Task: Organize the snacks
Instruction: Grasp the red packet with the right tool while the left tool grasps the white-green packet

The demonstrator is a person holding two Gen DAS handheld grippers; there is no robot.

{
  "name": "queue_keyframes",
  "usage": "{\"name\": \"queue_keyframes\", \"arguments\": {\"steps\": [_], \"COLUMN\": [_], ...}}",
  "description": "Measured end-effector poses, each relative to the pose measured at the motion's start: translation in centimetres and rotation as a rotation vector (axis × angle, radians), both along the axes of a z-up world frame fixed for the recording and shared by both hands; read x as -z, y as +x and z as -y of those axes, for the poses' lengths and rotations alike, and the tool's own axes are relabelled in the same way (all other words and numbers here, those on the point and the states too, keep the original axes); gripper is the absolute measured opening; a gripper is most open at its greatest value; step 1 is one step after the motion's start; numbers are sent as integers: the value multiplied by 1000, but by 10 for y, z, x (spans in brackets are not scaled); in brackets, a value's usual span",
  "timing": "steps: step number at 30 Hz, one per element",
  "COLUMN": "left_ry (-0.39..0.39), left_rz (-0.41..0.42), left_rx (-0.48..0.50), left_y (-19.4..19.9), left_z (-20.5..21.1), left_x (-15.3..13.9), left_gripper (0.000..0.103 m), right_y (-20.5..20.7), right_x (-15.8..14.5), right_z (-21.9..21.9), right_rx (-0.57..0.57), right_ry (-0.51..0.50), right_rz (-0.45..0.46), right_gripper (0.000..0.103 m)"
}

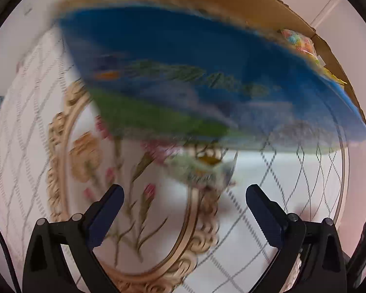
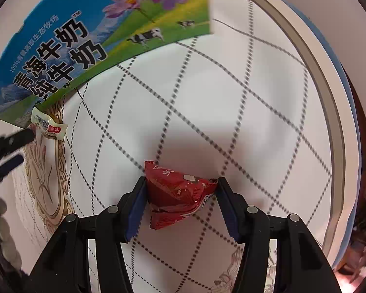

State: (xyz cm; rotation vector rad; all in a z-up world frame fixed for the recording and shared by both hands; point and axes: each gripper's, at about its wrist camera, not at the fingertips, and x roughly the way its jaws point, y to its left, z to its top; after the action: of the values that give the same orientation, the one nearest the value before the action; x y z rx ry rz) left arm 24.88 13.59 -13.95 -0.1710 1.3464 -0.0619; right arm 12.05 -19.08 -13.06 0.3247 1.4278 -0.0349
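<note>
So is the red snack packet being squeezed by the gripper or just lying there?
Squeezed. The right gripper has both fingers pressed against the red snack packet, one on each side, and its wrapper looks crumpled between them.

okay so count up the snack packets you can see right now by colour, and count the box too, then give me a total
Red crinkly foil snack packets: 1, between the right gripper fingers
Small white snack packets with a barcode and red label: 1, on the table beside the box
Clear bags of multicoloured sweets: 1, inside the box
Blue and green printed cardboard milk boxes: 1
Total: 4
</note>
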Motion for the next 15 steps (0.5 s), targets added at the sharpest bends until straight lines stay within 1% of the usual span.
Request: {"name": "queue_keyframes", "arguments": {"steps": [2,3,4,5,6,10,11,15], "left_ry": [-16,-15,-12,-18,-32,-34,-31,-55], "left_rz": [19,37,48,59,63,60,55,-7], "left_rx": [-12,-14,-17,-22,-23,0,5,18], "left_y": [7,9,10,13,16,12,5,-39], "left_z": [3,4,5,6,6,12,11,-4], "left_x": [6,8,8,8,9,8,8,10], "left_gripper": [95,95,86,68,62,59,59,59], "right_y": [7,11,15,18,20,29,35,42], "right_x": [-1,-2,-1,-1,0,0,1,-4], "right_z": [-1,-1,-2,-4,-5,-14,-26,-37], "right_rx": [-15,-20,-24,-27,-33,-53,-57,-87], "right_ry": [-14,-20,-26,-31,-39,-62,-66,-54], "right_rz": [-10,-15,-20,-27,-34,-47,-49,-57], "right_gripper": [59,59,59,59,59,59,59,59]}}
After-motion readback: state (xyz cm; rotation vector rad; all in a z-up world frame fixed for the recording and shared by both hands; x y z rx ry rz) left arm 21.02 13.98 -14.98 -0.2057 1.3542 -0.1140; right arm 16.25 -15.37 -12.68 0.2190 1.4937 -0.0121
